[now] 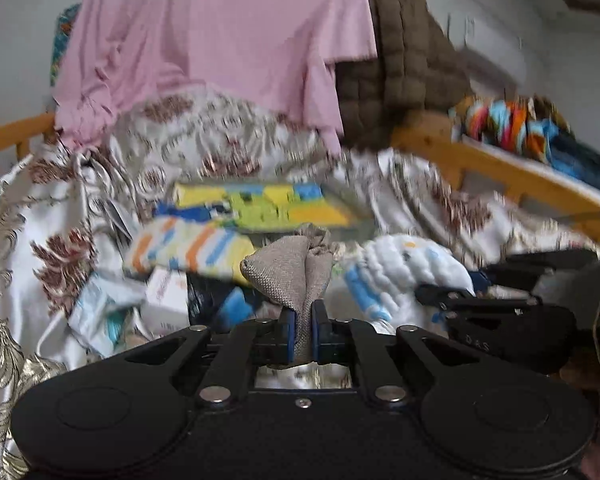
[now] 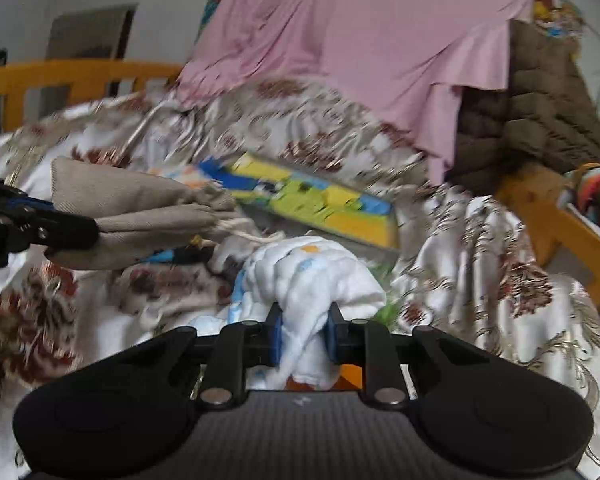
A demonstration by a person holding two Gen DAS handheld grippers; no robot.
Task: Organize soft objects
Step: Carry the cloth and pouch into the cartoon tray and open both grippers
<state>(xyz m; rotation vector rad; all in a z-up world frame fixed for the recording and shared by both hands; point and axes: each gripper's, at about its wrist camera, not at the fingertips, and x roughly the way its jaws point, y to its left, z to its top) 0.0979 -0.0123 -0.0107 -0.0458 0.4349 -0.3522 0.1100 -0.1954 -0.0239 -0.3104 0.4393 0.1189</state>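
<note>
Pinching grey woven cloth (image 1: pixel 290 268) in left gripper (image 1: pixel 303 326), raised over bed (image 1: pixel 28 208) middle. Right gripper (image 2: pixel 302 336) clamped on white quilted cloth (image 2: pixel 312 276), just beside. Yellow-blue box (image 1: pixel 260 204) behind, toward the pink-draped headboard end.

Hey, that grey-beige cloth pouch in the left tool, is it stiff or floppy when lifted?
Probably floppy: the grey-beige cloth pouch folds and bunches where the left tool pinches it. Likely light, since a thin pinch of fabric holds it. Its coarse weave suggests it won't slip easily.
</note>
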